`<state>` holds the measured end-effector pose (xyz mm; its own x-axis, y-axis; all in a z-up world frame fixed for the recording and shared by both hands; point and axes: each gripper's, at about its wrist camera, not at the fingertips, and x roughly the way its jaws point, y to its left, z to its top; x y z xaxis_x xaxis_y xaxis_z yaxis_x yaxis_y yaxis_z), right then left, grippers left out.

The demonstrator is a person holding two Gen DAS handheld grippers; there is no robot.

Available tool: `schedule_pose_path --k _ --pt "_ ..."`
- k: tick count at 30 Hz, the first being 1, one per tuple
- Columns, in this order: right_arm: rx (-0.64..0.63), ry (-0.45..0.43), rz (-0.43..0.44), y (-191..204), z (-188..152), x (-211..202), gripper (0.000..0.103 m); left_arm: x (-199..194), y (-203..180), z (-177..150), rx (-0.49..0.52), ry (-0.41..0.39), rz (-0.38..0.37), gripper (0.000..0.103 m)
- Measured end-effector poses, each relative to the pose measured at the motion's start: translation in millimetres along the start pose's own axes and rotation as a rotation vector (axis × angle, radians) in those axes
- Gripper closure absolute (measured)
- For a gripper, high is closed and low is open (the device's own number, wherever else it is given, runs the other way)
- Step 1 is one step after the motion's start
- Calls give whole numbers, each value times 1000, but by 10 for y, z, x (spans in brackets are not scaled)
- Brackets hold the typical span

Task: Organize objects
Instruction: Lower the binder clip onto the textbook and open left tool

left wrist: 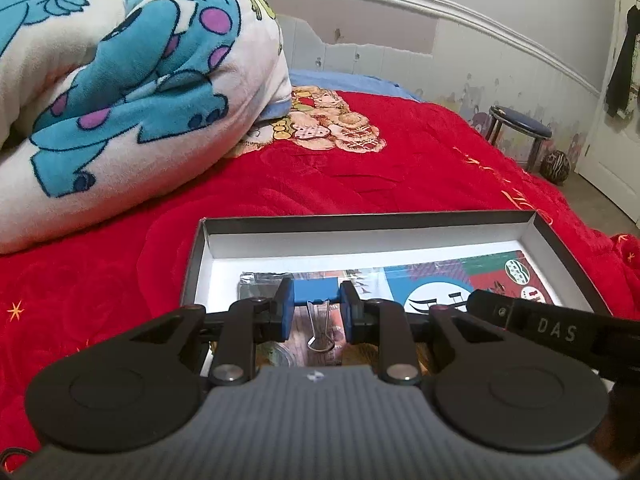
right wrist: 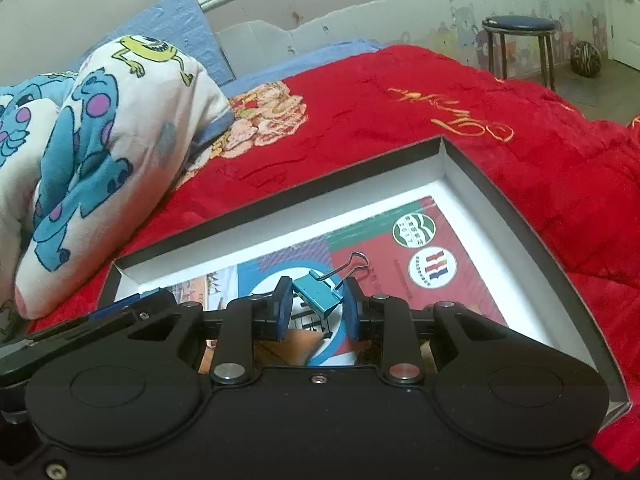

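Note:
A shallow cardboard box (left wrist: pixel 368 236) with white inner walls lies on the red bedspread, holding printed cards. In the left wrist view my left gripper (left wrist: pixel 317 306) is shut on a blue binder clip (left wrist: pixel 316 295), held crosswise over the box, its wire handles hanging toward me. The other gripper's black body (left wrist: pixel 552 328) reaches in at the right. In the right wrist view my right gripper (right wrist: pixel 316 306) is shut on a teal binder clip (right wrist: pixel 318 292), tilted, one wire handle sticking up to the right, above a colourful card (right wrist: pixel 432 256) in the box (right wrist: pixel 444 160).
A folded cartoon-print blanket (left wrist: pixel 120 92) is heaped on the bed left of the box. The red bedspread (left wrist: pixel 360 168) stretches beyond it to a wall. A round stool (right wrist: pixel 518 26) and a dark ball (right wrist: pixel 585 58) stand on the floor at the far right.

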<state>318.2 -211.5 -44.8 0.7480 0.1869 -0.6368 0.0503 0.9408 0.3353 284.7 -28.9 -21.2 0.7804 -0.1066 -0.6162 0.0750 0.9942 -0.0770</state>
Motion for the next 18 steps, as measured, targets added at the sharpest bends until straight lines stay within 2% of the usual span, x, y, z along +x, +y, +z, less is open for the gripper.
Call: schedule_pose_path --k 10,13,14,18 --pt "-2 4 -1 -3 -30 18 77 59 24 -14 -22 31 20 74" --pt "-5 1 -4 4 -36 15 77 69 27 -21 -21 40 24 72" --pt "-7 0 -5 9 -38 15 77 72 29 -23 -24 42 25 68" --pt "-9 0 -4 10 -42 18 76 72 32 -18 -23 46 25 66"
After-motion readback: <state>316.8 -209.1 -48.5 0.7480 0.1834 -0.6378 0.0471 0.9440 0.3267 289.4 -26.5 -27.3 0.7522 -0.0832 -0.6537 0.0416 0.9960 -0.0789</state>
